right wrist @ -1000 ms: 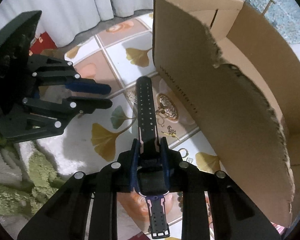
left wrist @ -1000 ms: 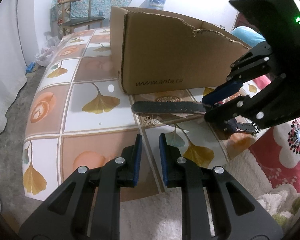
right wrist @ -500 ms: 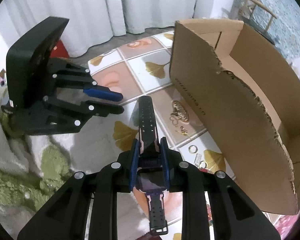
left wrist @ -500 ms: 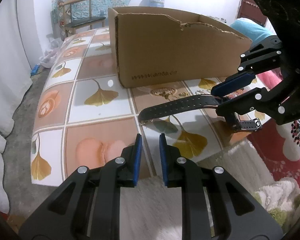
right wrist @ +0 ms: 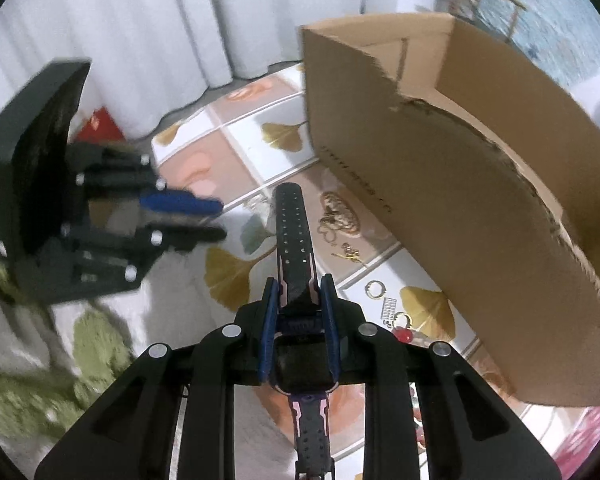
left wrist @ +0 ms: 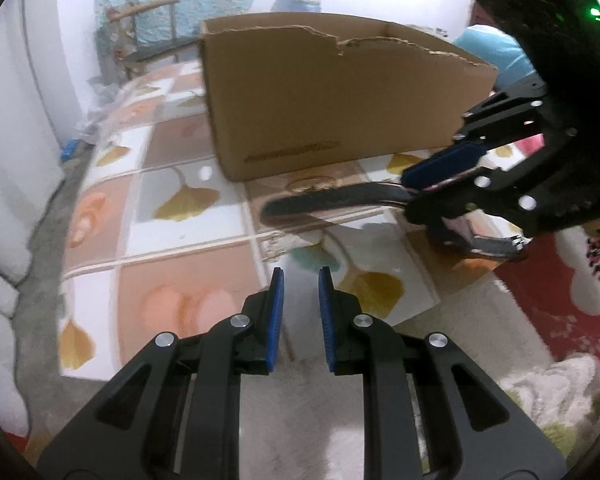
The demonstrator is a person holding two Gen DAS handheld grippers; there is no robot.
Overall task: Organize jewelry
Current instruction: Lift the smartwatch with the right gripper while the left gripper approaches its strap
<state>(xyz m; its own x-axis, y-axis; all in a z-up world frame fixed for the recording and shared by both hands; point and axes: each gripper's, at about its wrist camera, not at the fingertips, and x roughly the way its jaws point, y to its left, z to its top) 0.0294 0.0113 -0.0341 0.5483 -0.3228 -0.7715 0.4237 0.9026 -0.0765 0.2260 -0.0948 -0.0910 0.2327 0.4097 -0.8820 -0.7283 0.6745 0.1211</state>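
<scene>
My right gripper (right wrist: 299, 284) is shut on a black smartwatch (right wrist: 294, 236). Its pads clamp the watch where the strap meets the face, one strap sticks out ahead over the mat and the other hangs back under the gripper. In the left wrist view the right gripper (left wrist: 440, 184) hovers at the right, with the watch strap (left wrist: 332, 200) pointing left in front of the cardboard box (left wrist: 340, 100). The left gripper (left wrist: 300, 276) hangs over the mat's near edge, its pads a little apart with nothing between them. Loose jewelry lies by the box (right wrist: 460, 200): a gold brooch (right wrist: 336, 216) and rings (right wrist: 376, 290).
A ginkgo-leaf mat (left wrist: 180, 200) covers the floor under the box. A red floral rug (left wrist: 572, 300) lies at the right and a fluffy green and white rug (right wrist: 60, 340) under the grippers. White curtains (right wrist: 140, 40) and a wooden chair (left wrist: 148, 40) stand behind.
The right gripper has carried the watch sideways, a little away from the box's front wall, so more of the box's inside shows. The left gripper has hardly moved.
</scene>
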